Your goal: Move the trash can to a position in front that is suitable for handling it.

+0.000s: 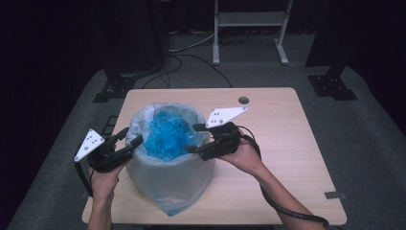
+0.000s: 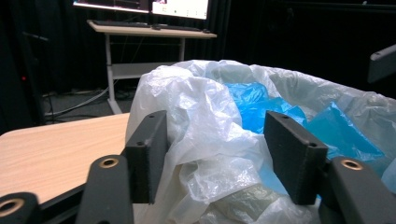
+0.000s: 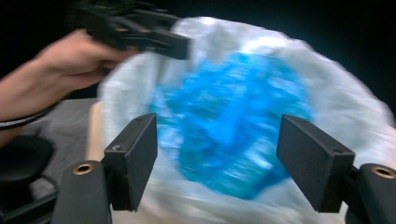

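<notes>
While the translucent white plastic bag (image 1: 167,184) stands upright and open-mouthed between the two grippers, its rolled rim (image 2: 196,116) lies folded between the jaws of the left gripper (image 1: 130,139).

Item 1: crumpled blue plastic sheeting (image 1: 167,134), bundled inside the bag, just ahead of both grippers and below rim level.

Item 2: left gripper, jaws half-spread. White film bulges between the pads (image 2: 149,154), but whether they press it cannot be told.

Item 3: right gripper (image 1: 194,139), jaws wide, nothing between them. It hovers at the bag's opposite rim, aimed across the mouth at the blue bundle (image 3: 229,130); its own view is blurred.

Item 4: light wooden table (image 1: 282,143), bearing the bag, under both hands.

Item 5: white-framed desk with monitors (image 2: 149,28), well beyond the left gripper, against black curtains.

Step in hand, as judged: taking hold of the bag's rim on both sides, the left side further along than the right.

Next move calls for, as judged: the right jaws to straddle the near rim and pinch the film alone, keeping clear of the blue sheeting, while the left side holds steady so the mouth does not collapse.
</notes>
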